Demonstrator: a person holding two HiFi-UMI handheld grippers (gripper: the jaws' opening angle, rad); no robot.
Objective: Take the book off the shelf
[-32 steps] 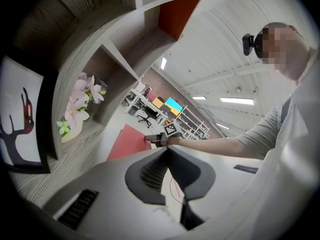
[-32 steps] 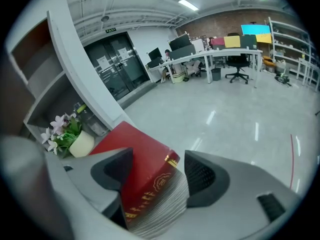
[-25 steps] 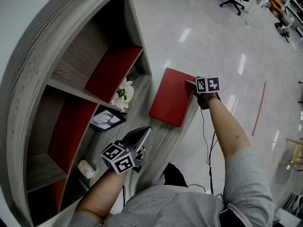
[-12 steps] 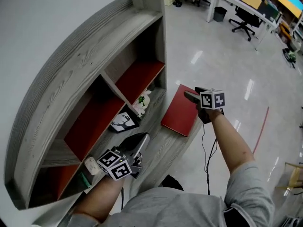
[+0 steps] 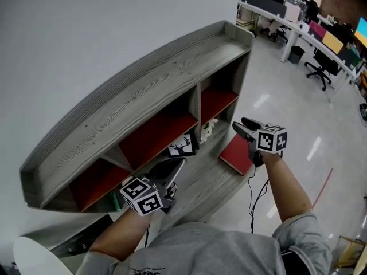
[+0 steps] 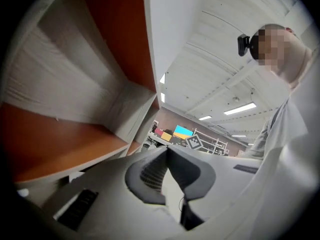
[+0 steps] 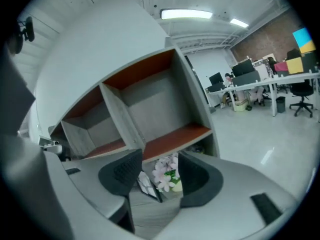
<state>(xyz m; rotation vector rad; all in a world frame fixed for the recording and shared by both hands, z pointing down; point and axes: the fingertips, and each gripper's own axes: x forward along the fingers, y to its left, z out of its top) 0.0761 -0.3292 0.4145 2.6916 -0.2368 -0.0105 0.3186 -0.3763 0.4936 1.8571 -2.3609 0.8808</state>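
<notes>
white wall (image 5: 86,39) fills the upper left of the head view and an office with desks (image 5: 298,27) runs off to the upper right; across the middle slants a grey wooden shelf unit (image 5: 143,90) with red-backed compartments that show no books in them. the red book (image 5: 236,153) lies flat at the right end of the wide lower ledge (image 5: 200,182), right of centre in the frame, outside every compartment, so it looks already taken out and laid there where it rests safely. the right gripper (image 5: 243,126) hangs just above the book's near corner without touching it; its jaws have just been closing partway, yet in the right gripper view the pads (image 7: 125,173) stand apart with nothing between them, only the white flowers (image 5: 206,129) and a framed deer picture (image 5: 182,146) seen beyond the gap, which suggests a release rather than a fresh grab. the left gripper (image 5: 173,166) sits at lower centre over the ledge, well apart from the book, its jaws brought together at the tips on nothing, pointing roughly level along the shelf front. that reads as an idle hand kept out of the way. by my judgement the book itself needs little more.
</notes>
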